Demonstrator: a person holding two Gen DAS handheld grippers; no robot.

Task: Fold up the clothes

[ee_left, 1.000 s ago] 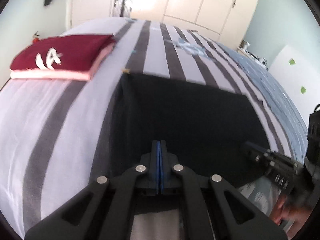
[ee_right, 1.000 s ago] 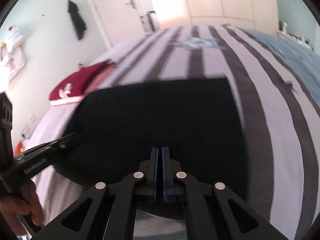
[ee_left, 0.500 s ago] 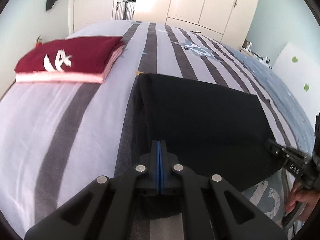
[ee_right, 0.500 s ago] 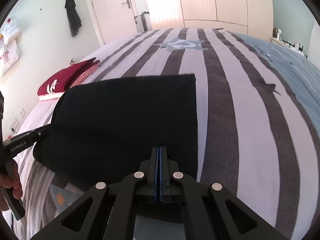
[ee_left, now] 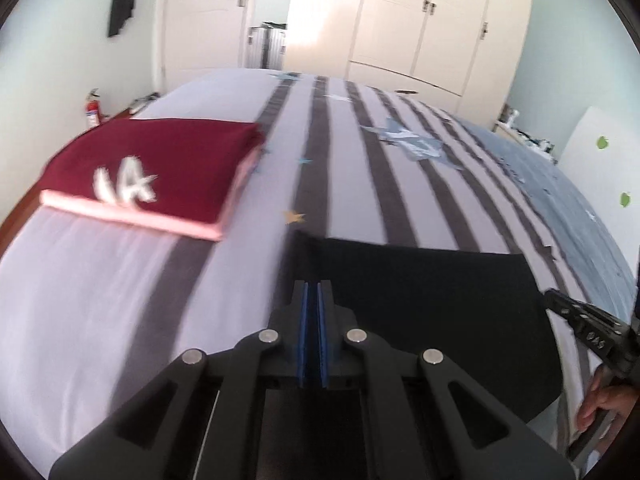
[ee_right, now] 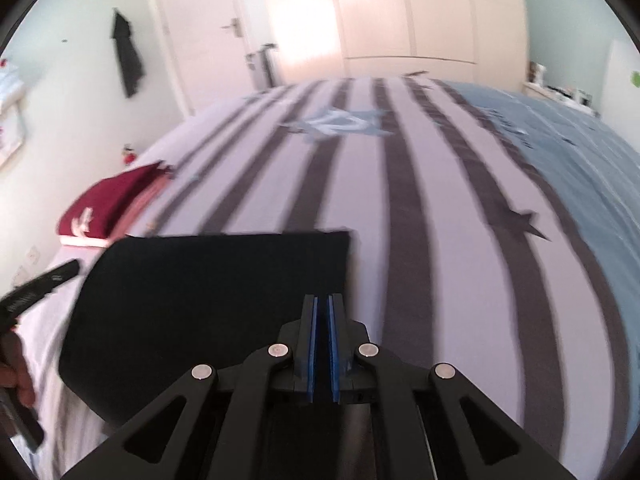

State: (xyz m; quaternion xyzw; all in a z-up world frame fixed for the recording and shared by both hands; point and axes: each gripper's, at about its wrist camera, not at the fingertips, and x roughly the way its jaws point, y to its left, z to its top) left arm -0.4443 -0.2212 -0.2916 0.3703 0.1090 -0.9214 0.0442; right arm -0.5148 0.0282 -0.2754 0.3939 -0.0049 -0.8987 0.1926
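A black garment (ee_left: 432, 312) lies folded flat on the striped bed; it also shows in the right wrist view (ee_right: 208, 300). My left gripper (ee_left: 313, 304) hovers over the garment's left edge with a narrow gap between its blue pads and nothing held. My right gripper (ee_right: 323, 320) is above the garment's right near part, pads slightly apart, empty. Each gripper shows in the other's view: the right one (ee_left: 580, 320) and the left one (ee_right: 36, 288). A folded dark red garment with white letters (ee_left: 152, 168) rests on a pink one at the bed's left.
The striped bedspread (ee_left: 360, 160) turns blue on the right (ee_right: 580, 168). Wardrobe doors (ee_left: 420, 20) and a room door (ee_right: 192, 40) stand beyond the bed. A red fire extinguisher (ee_left: 92, 110) stands by the left wall.
Both grippers have let go of the black garment's near edge and pulled back and up. Their pads have opened a little. The garment now lies flat and looks smaller in view.
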